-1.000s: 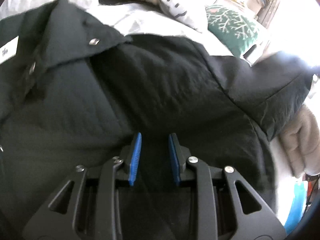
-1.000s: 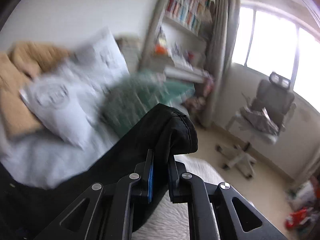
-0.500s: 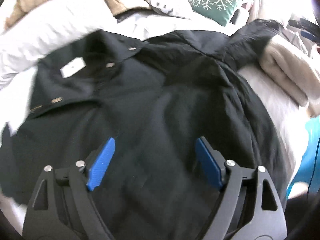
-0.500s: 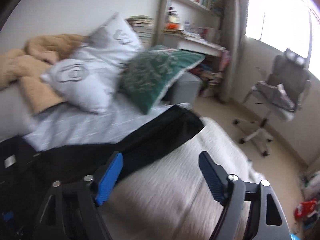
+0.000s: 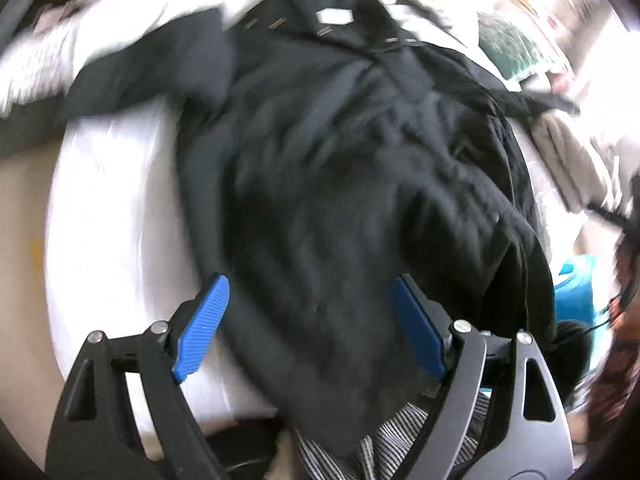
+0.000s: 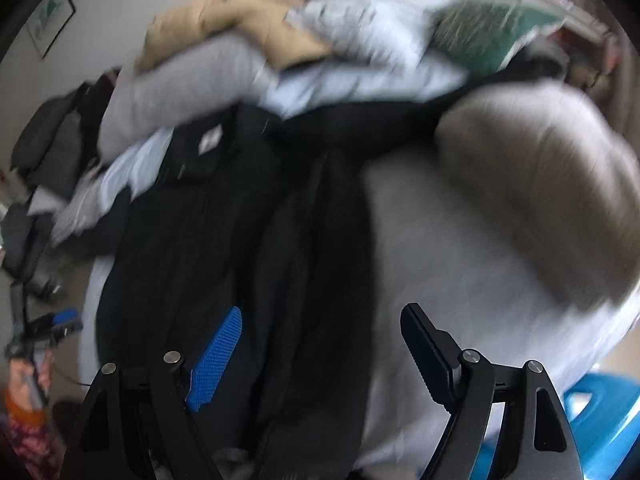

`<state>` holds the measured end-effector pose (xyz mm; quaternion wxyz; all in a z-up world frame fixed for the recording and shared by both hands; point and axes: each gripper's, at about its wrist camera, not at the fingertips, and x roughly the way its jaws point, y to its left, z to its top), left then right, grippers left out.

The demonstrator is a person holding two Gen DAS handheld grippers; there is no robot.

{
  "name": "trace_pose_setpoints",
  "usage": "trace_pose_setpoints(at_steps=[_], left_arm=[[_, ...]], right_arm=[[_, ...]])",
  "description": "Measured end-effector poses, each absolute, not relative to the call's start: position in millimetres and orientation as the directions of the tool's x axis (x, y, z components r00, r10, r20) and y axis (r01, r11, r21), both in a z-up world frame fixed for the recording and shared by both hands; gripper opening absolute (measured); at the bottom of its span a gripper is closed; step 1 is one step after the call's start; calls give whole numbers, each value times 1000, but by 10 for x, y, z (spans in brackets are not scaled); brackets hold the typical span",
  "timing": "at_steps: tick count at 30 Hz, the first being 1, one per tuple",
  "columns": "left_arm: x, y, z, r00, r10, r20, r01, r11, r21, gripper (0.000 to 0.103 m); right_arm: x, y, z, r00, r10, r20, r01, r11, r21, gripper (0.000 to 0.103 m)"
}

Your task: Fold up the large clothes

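Note:
A large black coat [image 5: 340,168] lies spread on the white bed [image 5: 112,208], collar with a white label [image 5: 334,16] at the far end. It also shows in the right wrist view [image 6: 240,240], with one sleeve stretched toward the green pillow. My left gripper [image 5: 308,316] is open and empty, above the coat's near hem. My right gripper [image 6: 324,344] is open and empty, above the coat's near right edge. Both views are blurred.
A beige fuzzy blanket [image 6: 540,192] lies on the bed right of the coat. Grey and white pillows [image 6: 360,20], a tan blanket [image 6: 224,20] and a green pillow [image 6: 492,32] are piled at the bed's head. A blue stool [image 6: 600,412] stands by the near right corner.
Both grippers have opened, the right one letting go of the coat sleeve. Both have pulled back toward the coat's hem end, and more of the bed shows.

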<state>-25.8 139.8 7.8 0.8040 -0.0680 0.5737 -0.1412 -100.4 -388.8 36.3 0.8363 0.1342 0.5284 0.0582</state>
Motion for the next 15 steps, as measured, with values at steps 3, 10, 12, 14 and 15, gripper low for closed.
trace_pose_setpoints(at_steps=[3, 10, 12, 14, 15], left_arm=[[-556, 1619, -227, 249, -326, -912, 68, 945, -320, 84], [-862, 1257, -796, 103, -355, -929, 132, 931, -341, 81], [-896, 1129, -912, 50, -386, -921, 131, 917, -377, 78], [-918, 1068, -1039, 16, -411, -911, 111, 907, -407, 59], [-926, 1053, -1123, -6, -436, -900, 88, 896, -435, 50]], right_arm=[[-1132, -3833, 26, 329, 306, -893, 71, 935, 347, 84], [-1217, -3798, -839, 117, 397, -911, 196, 890, 413, 84], [-1204, -3765, -1027, 65, 415, -908, 212, 883, 419, 84], [-1176, -3745, -1141, 36, 407, -913, 217, 888, 405, 83], [-1167, -3737, -1169, 42, 393, -919, 217, 894, 392, 81]])
